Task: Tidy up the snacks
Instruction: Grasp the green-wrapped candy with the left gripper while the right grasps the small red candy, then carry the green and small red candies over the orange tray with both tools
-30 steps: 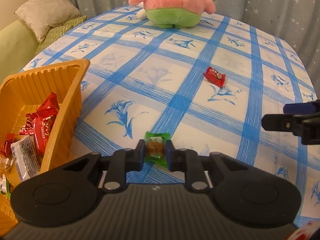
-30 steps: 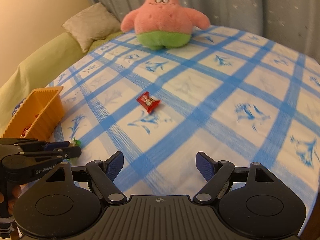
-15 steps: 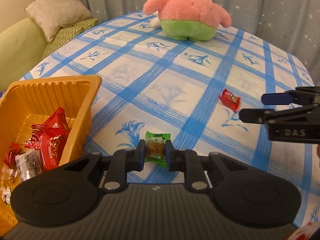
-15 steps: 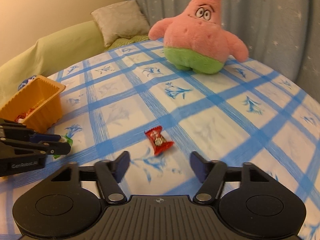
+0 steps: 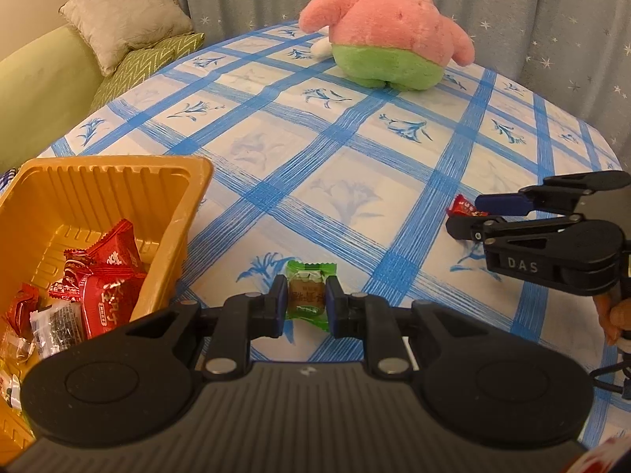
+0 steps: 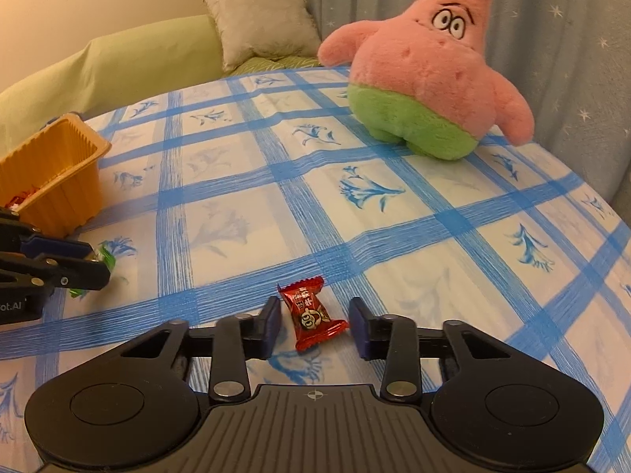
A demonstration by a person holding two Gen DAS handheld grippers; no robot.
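Left gripper: jaws clenched on the small green-wrapped candy, held clear of the bench with its blue-checked floral cloth. The ribbed orange plastic tray, already holding red and clear wrapped snacks, lies just left of these jaws.

Right gripper: jaws released, one to each side of the red foil-wrapped candy, which lies flat on the cloth between them and touches neither.

Step in hand, as judged: closing on the red candy. The jaws should stay low and centred and pinch the firm middle, not the crimped ends.

Against the frame half a second before, the right jaws have advanced until the red candy sits between them, and the left gripper keeps its hold. A pink-and-green plush starfish sits well beyond both.
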